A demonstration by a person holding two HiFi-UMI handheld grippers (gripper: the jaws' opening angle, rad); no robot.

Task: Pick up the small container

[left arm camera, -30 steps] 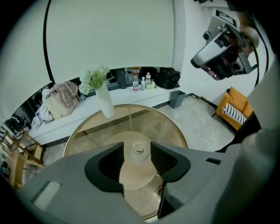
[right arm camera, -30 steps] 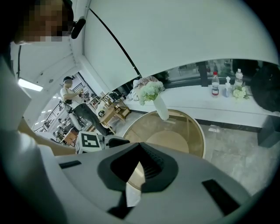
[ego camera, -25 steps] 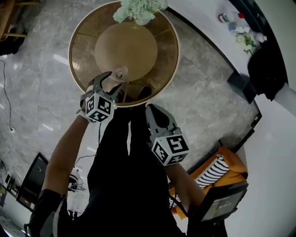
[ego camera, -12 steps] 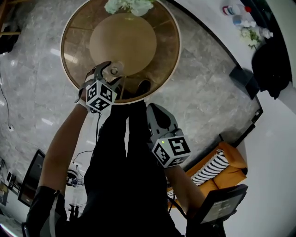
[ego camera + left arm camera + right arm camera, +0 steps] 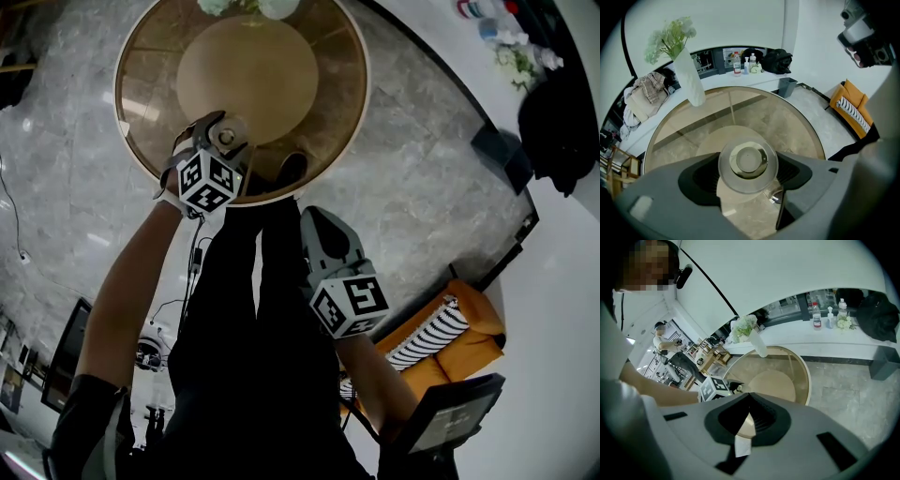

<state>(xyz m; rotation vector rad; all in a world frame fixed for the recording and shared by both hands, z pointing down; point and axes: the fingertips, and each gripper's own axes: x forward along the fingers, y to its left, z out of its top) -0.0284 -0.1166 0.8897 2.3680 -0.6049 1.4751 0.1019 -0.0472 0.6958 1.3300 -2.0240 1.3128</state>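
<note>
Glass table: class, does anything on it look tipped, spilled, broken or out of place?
Nothing stands out. The small container stands upright on the table between the left gripper's opening jaws, the vase of flowers stands upright near the far rim, and no spill shows.

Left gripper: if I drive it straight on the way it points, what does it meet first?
The small container: it already sits between the left gripper's opening jaws, not yet pinched, so going on would probably nudge it across the glass table.
</note>
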